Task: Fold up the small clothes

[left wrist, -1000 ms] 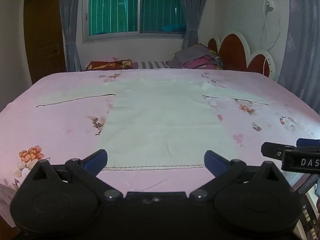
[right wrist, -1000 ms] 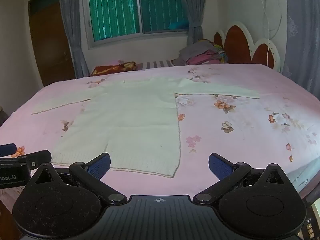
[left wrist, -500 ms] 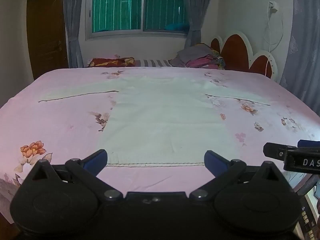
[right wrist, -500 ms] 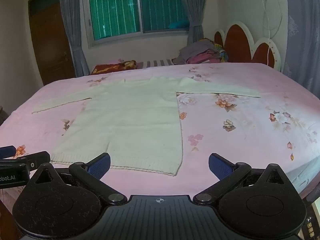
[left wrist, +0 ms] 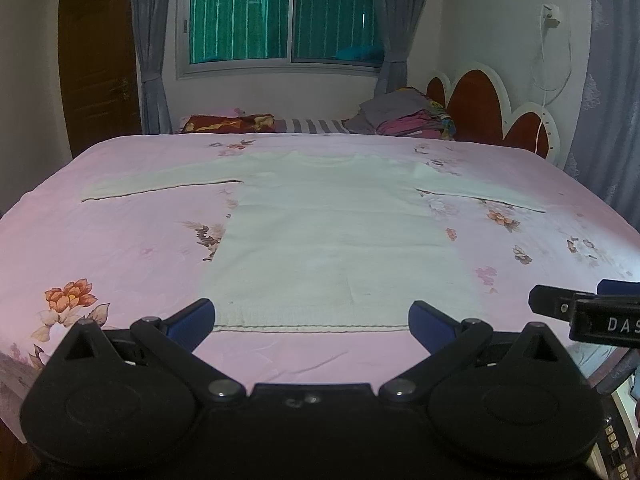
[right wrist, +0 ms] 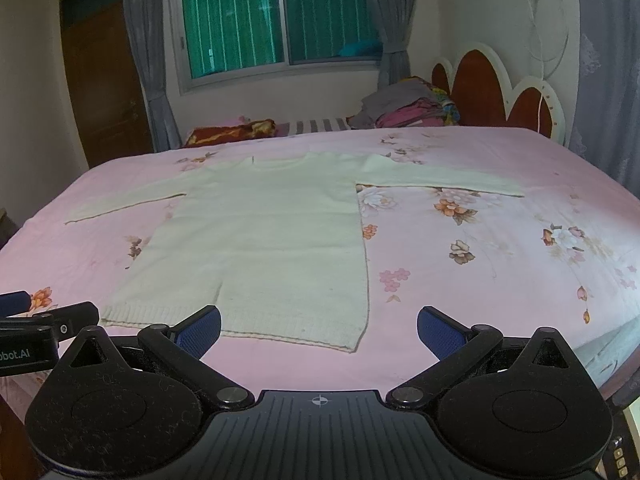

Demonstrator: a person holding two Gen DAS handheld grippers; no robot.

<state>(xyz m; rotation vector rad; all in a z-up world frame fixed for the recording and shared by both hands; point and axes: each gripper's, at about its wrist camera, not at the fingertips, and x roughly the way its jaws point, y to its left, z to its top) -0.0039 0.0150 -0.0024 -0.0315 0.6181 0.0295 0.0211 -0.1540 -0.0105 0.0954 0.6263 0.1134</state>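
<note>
Cream knit sweater (left wrist: 332, 240) spread flat, front up, on the pink floral bedsheet (left wrist: 120, 256), both sleeves stretched out to the sides, neckline toward the window (left wrist: 284, 16), ribbed hem nearest the cameras and close to the near edge of the bed. Same sweater (right wrist: 264, 236) in the right wrist view, shifted toward the left of the picture, its right bottom corner lying between the two blue pads.

Left gripper (left wrist: 312, 320) wide open, holding nothing, poised at the near edge of the bed just short of the hem; blue fingertips (left wrist: 192, 318) spread about as wide as the hem itself. Right gripper (right wrist: 319, 328) likewise fully spread and empty, beside the left one, fingertips (right wrist: 200, 328) just at the hem line; touching the cloth or not, impossible to tell.

Each gripper visible at the margin of the other's view: the right one at the right edge of the left wrist view, the left one at the left edge of the right wrist view.

Nothing lying on the sweater or between it and the grippers. Beyond the far edge of the bed: a dark red patterned pillow (left wrist: 228, 123), a striped cloth (left wrist: 312, 125), a heap of grey and pink clothes (left wrist: 404, 118). Scalloped red headboard (left wrist: 484, 112) at right, charger cable (left wrist: 548, 60) hanging from a wall socket above it. Grey curtains (left wrist: 150, 40) flanking the window, brown wooden door (left wrist: 98, 60) at left.
</note>
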